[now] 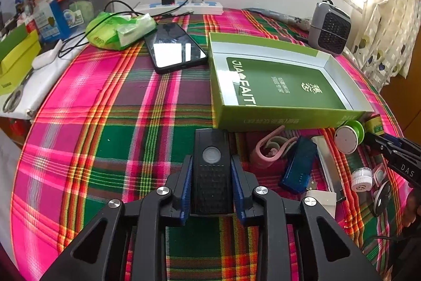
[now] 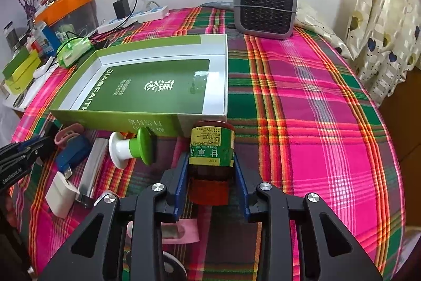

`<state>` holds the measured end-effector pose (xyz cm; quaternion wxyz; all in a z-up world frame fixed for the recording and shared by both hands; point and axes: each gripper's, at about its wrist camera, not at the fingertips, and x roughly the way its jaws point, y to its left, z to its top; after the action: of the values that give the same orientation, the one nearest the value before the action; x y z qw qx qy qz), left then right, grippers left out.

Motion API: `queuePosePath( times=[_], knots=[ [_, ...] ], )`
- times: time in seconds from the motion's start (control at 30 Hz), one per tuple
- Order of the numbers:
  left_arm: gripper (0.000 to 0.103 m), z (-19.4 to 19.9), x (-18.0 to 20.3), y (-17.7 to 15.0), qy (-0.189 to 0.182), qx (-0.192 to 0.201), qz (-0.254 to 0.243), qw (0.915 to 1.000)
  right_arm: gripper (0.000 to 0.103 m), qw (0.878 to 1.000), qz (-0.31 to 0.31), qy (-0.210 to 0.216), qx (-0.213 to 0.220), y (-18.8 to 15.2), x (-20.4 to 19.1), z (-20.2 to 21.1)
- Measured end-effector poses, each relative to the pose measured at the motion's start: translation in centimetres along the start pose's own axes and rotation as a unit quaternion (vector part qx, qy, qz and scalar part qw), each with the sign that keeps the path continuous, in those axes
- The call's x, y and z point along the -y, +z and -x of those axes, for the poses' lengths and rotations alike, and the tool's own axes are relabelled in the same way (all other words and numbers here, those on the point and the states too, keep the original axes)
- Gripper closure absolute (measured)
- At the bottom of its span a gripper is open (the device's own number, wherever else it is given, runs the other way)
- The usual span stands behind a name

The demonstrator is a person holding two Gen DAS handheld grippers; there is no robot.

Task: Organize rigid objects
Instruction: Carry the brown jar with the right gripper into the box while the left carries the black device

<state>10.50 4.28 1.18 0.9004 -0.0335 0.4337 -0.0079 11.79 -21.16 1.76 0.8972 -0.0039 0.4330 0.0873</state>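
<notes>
A black remote [image 1: 212,170] is clamped between the 2 blue pads of the left gripper [image 1: 212,186], which is held low and level over the plaid cloth [image 1: 105,123], its fingers pointed toward the near wall of the green box [image 1: 276,117]. The remote lies lengthwise along the fingers, its round button facing up and its far end reaching just short of the box. The right gripper [image 2: 211,181] is closed on a brown bottle [image 2: 211,152] with a green and yellow label; the bottle is gripped across its body, lying along the fingers, its base toward the box's near right corner and its darker cap end back between the pads. The box is seen open and shallow, with white inner walls and a green printed floor, and nothing else is seen inside it. Just left of the bottle a green and white spool [image 2: 131,148] lies on its side on the cloth. Farther left a blue USB stick [image 2: 71,152], a silver bar [image 2: 92,167], a white adapter [image 2: 60,198] and a pink clip [image 1: 271,146] are clustered near the box's front wall. A phone [image 1: 175,48] lies beside the box's far left corner, and a grey heater [image 2: 265,8] stands behind the box near the wall.
</notes>
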Motion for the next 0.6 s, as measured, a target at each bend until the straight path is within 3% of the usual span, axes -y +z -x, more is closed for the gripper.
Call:
queuePosePath(
  times=[0.6],
  knots=[
    [0.077,3.2,-0.7,2.9,-0.011,0.034,-0.01,0.9993,0.07,0.999,0.017,0.006,0.032,2.0,-0.1,2.9]
  ],
)
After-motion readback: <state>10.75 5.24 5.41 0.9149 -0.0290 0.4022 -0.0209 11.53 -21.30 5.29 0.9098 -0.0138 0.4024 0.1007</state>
